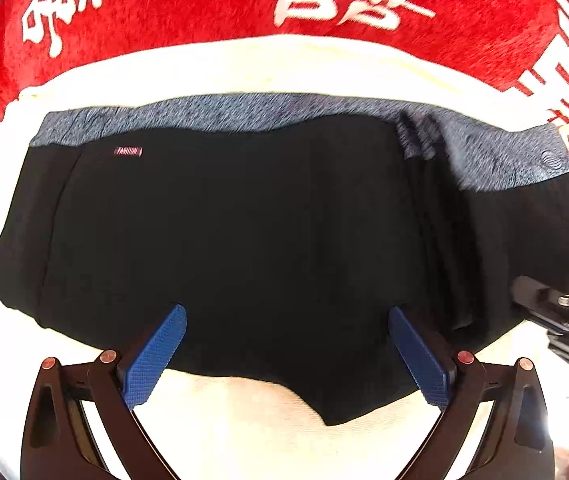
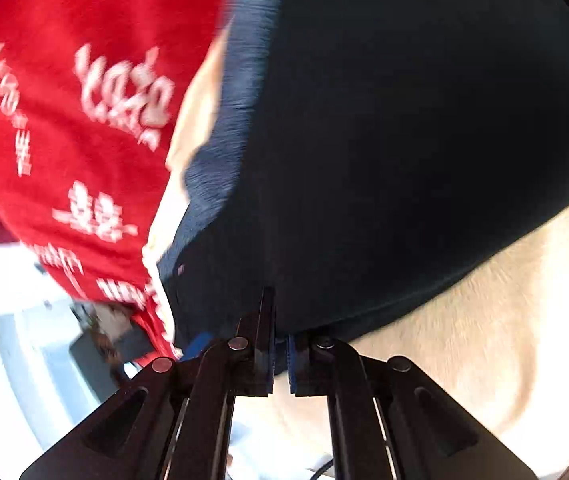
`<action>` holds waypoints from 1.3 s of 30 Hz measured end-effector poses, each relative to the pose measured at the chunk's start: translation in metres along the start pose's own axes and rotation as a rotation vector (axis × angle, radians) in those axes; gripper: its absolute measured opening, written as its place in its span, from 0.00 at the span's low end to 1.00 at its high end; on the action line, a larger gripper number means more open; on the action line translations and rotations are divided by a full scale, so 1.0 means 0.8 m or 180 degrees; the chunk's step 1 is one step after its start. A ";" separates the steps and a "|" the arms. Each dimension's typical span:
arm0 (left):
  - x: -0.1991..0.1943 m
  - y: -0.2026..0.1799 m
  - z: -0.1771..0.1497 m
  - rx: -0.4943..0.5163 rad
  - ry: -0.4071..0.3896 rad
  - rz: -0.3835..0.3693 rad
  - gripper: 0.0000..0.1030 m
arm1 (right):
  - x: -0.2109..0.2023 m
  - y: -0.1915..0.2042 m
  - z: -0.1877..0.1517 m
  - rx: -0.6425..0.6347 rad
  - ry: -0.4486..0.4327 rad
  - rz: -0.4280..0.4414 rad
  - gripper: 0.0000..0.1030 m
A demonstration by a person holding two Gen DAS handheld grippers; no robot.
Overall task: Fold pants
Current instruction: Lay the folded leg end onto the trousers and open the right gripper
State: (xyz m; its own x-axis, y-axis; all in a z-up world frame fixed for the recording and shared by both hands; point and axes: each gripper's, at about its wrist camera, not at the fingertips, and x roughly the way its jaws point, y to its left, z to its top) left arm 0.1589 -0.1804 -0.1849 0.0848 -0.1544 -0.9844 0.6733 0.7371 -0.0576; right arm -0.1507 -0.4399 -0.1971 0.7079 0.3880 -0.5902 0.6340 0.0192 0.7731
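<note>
Black pants with a grey-blue waistband lie spread on a cream cloth. A small pink label sits near the waistband's left end. My left gripper is open, its blue pads hovering over the pants' near edge. My right gripper is shut on the pants' edge, with the dark fabric bunched between its jaws. The right gripper also shows at the right edge of the left wrist view, at the pants' right side, where the fabric is creased.
A red blanket with white characters lies beyond the cream cloth and along the left in the right wrist view. The cream cloth's bare part lies to the right. A pale floor and dim furniture show at the lower left.
</note>
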 end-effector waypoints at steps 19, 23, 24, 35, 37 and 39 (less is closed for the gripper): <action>-0.042 -0.150 0.123 0.0453 -0.0560 -0.0314 0.99 | -0.129 0.066 0.126 -0.1181 -0.0712 -0.1163 0.13; 0.002 -0.197 0.133 0.0500 -0.0444 -0.0237 0.99 | -0.091 0.047 0.139 -0.1306 -0.0416 -0.1315 0.13; 0.017 -0.198 0.129 0.0514 -0.0333 -0.0138 0.99 | -0.087 0.040 0.135 -0.1290 -0.0417 -0.1304 0.14; 0.022 -0.159 0.076 0.0342 -0.0058 -0.0211 1.00 | -0.085 0.032 0.083 -0.1429 -0.0301 -0.1315 0.13; 0.018 -0.153 0.070 0.0269 -0.0020 -0.0207 1.00 | -0.084 0.028 0.077 -0.1373 -0.0238 -0.1271 0.13; 0.014 -0.150 0.067 0.0228 0.0018 -0.0188 1.00 | -0.080 0.031 0.068 -0.1425 -0.0314 -0.1336 0.13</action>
State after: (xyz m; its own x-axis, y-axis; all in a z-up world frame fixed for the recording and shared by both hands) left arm 0.1182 -0.3060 -0.1803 0.0394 -0.1922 -0.9806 0.7278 0.6779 -0.1036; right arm -0.1633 -0.5141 -0.1525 0.4656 0.1770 -0.8671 0.6875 0.5446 0.4803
